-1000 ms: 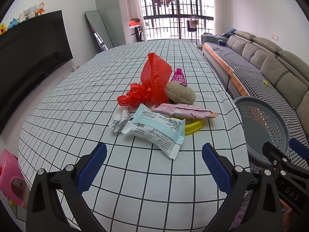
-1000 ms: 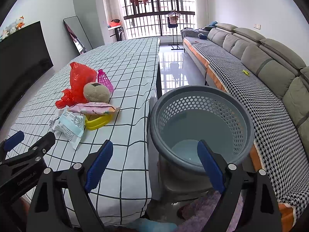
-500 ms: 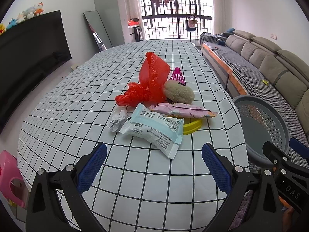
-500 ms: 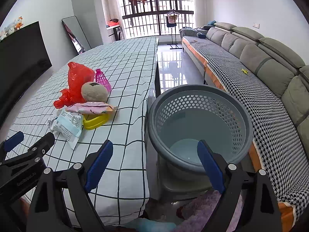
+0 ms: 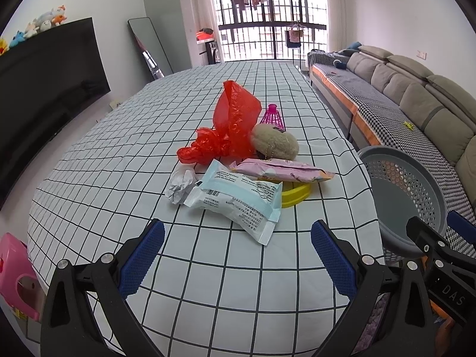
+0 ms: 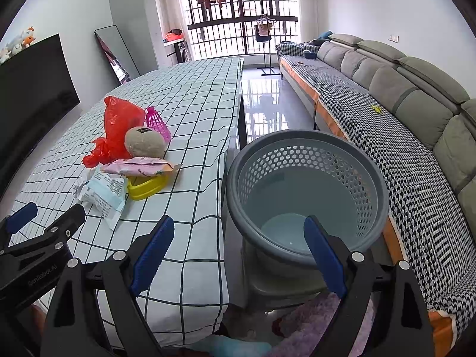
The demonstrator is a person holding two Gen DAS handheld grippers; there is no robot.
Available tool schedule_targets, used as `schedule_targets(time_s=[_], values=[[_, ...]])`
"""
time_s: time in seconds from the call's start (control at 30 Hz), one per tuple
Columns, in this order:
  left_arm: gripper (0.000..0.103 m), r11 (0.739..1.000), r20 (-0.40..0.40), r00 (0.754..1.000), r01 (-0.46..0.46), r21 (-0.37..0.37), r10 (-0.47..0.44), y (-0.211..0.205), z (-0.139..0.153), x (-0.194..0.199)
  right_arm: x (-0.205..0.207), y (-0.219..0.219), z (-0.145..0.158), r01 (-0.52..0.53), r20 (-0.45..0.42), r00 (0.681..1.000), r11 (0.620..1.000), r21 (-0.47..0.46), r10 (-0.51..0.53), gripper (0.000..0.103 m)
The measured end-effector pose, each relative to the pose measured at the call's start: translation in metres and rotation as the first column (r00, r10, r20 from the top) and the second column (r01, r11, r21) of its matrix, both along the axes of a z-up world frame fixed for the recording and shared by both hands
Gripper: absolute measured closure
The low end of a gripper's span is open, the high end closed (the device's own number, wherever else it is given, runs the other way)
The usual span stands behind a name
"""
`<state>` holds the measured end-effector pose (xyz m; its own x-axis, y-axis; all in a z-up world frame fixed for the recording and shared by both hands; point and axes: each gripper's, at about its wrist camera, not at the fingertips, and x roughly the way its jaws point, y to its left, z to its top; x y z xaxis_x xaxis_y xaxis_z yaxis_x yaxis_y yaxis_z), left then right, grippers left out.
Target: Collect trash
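A heap of trash lies on the checked tablecloth (image 5: 119, 154): a light blue wrapper (image 5: 238, 197), a pink wrapper (image 5: 282, 171), a crumpled white paper (image 5: 180, 186), a red plastic bag (image 5: 229, 125), a beige fuzzy ball (image 5: 275, 145), a yellow dish (image 5: 294, 196) and a pink shuttlecock (image 5: 273, 117). My left gripper (image 5: 238, 255) hangs open just short of the blue wrapper, empty. My right gripper (image 6: 238, 250) is open and empty over the table's right edge, in front of the grey perforated basket (image 6: 309, 196), whose inside holds nothing that I can see.
A grey sofa (image 6: 401, 95) runs along the right wall. A black TV (image 5: 44, 74) stands on the left, a pink object (image 5: 15, 276) sits below the table's left corner. A purple rug (image 6: 315, 321) lies under the basket. The far tablecloth is bare.
Both grippers have drifted slightly; the trash heap and the basket sit a little nearer in the views. Nothing was taken hold of.
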<state>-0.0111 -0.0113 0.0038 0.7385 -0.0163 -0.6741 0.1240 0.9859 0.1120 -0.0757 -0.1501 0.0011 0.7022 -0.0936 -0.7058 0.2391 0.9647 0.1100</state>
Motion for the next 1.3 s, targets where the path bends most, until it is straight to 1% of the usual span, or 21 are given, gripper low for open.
schedule_targets(time_s=[1.3], values=[[0.006,1.0,0.003,1.0,-0.014,-0.008,0.014,0.0063,0.002,0.001,0.0036,0.0012,-0.0042,-0.013,-0.013,1.0,1.0,0.003,0.013,0.018]])
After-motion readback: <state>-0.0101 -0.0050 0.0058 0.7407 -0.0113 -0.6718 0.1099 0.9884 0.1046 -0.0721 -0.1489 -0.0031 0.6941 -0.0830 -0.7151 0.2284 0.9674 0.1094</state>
